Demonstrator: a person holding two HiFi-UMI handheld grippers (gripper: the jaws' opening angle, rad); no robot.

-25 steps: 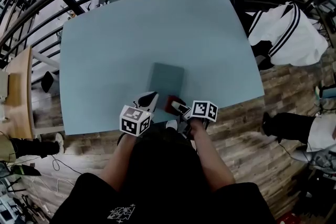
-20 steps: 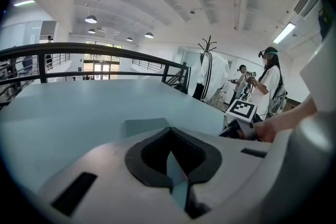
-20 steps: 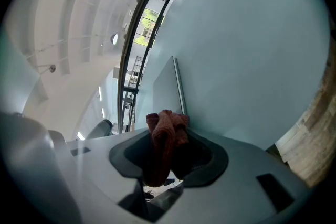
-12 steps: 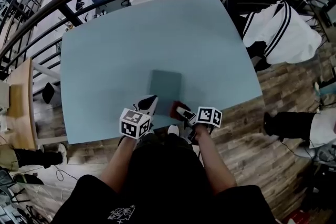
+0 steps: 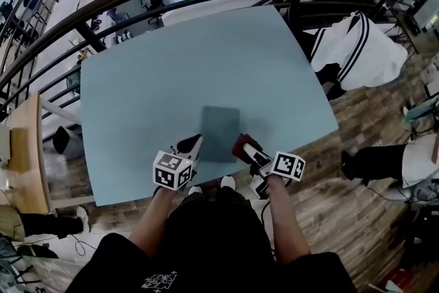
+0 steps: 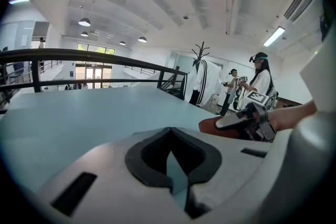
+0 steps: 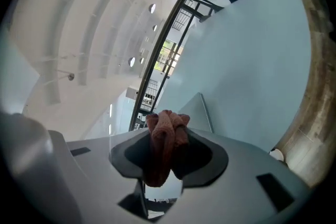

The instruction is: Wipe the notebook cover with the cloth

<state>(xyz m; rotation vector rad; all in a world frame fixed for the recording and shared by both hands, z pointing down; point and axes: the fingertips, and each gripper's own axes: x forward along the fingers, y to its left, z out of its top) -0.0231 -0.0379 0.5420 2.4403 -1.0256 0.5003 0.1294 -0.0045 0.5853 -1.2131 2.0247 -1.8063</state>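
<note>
1. The notebook [image 5: 220, 132] lies flat and closed on the pale blue table [image 5: 171, 65], close to the near edge; its long axis runs straight away from the person; the cover is a plain grey-blue.
2. Right gripper [image 5: 247, 147] is clamped on a bunched reddish-brown cloth [image 7: 165, 136]; the cloth sits at the notebook's near right corner; whether it touches the cover, I cannot tell.
3. Left gripper [image 5: 192, 144] is at the near left corner, jaws together with nothing between them.
4. The only print to report is the black-and-white square markers on both gripper cubes.
</note>
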